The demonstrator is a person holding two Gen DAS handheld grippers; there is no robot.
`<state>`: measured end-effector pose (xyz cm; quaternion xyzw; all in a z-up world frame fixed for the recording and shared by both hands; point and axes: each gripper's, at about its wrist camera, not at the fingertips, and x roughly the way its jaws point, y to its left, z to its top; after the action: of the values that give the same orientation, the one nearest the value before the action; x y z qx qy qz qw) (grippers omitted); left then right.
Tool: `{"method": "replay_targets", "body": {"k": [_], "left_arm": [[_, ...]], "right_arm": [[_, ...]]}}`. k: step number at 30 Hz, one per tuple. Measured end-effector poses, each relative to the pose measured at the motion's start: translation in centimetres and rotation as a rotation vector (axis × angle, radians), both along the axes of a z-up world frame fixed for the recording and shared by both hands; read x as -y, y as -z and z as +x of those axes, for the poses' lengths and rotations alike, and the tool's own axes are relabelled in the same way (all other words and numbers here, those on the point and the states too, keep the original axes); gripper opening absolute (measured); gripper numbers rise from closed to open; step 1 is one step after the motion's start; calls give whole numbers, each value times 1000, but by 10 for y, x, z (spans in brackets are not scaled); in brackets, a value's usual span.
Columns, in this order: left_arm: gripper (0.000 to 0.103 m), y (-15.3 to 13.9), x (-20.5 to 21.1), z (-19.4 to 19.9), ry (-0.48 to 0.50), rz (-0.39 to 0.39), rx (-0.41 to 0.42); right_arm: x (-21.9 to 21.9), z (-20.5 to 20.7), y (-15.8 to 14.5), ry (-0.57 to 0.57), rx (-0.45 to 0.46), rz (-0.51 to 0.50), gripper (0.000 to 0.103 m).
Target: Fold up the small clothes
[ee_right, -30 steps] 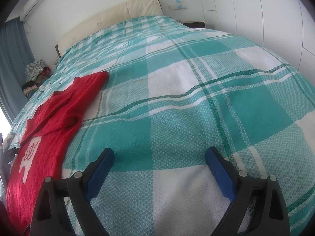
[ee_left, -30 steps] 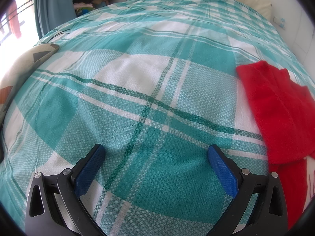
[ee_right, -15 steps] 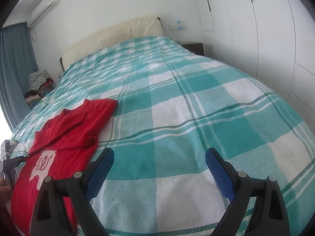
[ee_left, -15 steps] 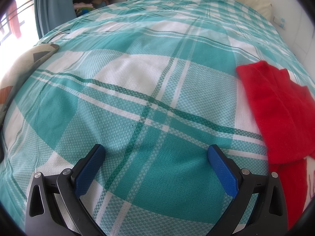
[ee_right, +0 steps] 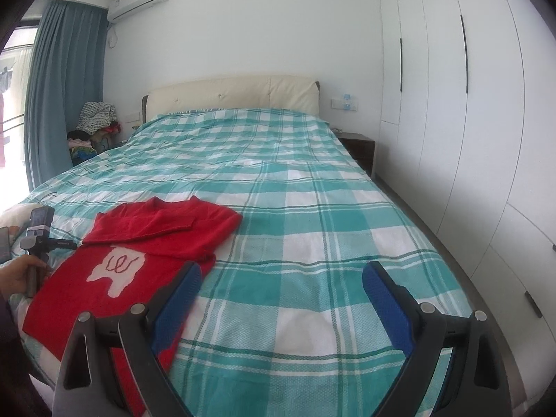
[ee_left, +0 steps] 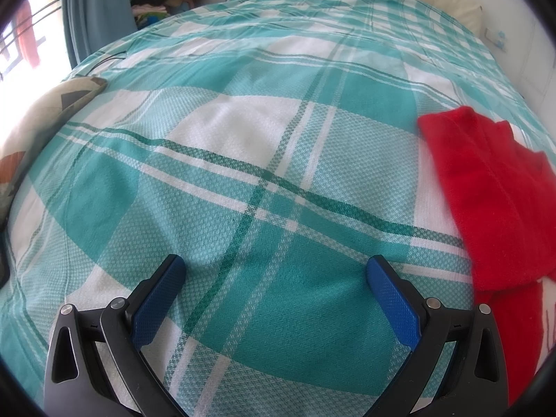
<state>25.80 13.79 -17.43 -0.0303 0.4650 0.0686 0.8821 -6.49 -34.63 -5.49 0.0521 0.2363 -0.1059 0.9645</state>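
Lying at nine o'clock, the sweater (ee_right: 139, 260) looks soft, floppy; grab its hem. Both claws (ee_left: 274, 281) (ee_right: 281, 288) gape wide, empty.

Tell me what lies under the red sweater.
The red sweater lies on the checked bedspread, its sleeves folded over its chest. Anything between sweater and bedspread is covered.
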Motion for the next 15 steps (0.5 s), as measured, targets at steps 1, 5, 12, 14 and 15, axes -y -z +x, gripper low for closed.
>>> {"method": "replay_targets", "body": {"k": [1,5,12,14,15], "left_arm": [[103,-3,-2,-1,9,-16,-20],[101,-38,7,-40,109,-69,-26],[102,-79,54,-178,409,-104,-37],[102,-74,66,-204,445,-129,-62],[102,-71,70,-212,446,-125,-73]], "right_arm": [[-5,1,5,-16,-14,19,93],[-25,0,16,-94,-69,26,93],[-53,-5,40,-319,-258,126,93],[-63,-2,56,-364,-312,180,93],[-67,-1,63,-380,-328,201,93]]}}
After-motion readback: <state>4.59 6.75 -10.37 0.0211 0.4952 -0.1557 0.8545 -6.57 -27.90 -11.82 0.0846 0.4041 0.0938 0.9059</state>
